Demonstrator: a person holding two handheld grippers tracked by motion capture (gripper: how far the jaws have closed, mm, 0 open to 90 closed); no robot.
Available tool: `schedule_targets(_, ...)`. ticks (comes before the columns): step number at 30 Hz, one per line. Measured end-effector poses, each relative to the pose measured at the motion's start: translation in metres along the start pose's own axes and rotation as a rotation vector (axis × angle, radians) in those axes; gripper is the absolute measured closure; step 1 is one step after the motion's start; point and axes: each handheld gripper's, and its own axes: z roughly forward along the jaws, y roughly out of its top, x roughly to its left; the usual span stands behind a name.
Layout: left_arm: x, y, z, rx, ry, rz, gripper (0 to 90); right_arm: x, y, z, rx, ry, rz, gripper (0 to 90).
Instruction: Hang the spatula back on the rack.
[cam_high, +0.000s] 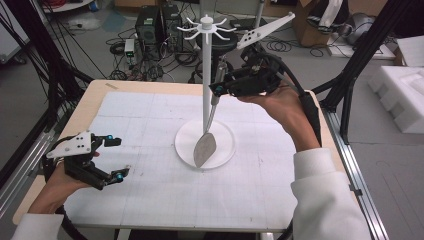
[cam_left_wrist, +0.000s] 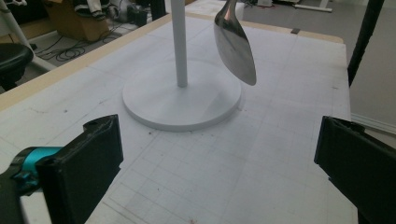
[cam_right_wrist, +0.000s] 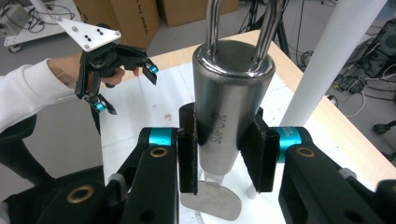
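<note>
A white utensil stand (cam_high: 206, 75) with a ring of hooks at its top rises from a round base (cam_high: 227, 137) in the middle of the table. My right gripper (cam_high: 216, 89) is shut on the thick steel handle (cam_right_wrist: 231, 93) of a spatula, right beside the pole. Its flat blade (cam_high: 204, 149) hangs tilted just above the base, and it also shows in the left gripper view (cam_left_wrist: 236, 46). At the table's near left my left gripper (cam_high: 119, 158) stands open with nothing between its jaws, well clear of the stand.
A white gridded mat (cam_high: 150, 190) covers the wooden table (cam_high: 90, 100). Beyond the far edge lie computer towers (cam_high: 150, 25) and cables on the floor. White foam blocks (cam_high: 400, 95) and a black frame strut (cam_high: 350, 85) stand to the right.
</note>
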Motion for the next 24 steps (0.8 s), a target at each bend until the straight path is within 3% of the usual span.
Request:
schedule_targets(17, 0.003, -0.003, -0.002, 0.002, 0.013, -0.003, 1.7, -0.007, 0.017, 0.007, 0.021, 0.002, -0.012, 69.6)
schedule_targets(24, 0.005, -0.003, -0.002, 0.003, 0.019, -0.009, 1.7, -0.008, 0.020, 0.010, 0.024, -0.012, 0.005, 69.6)
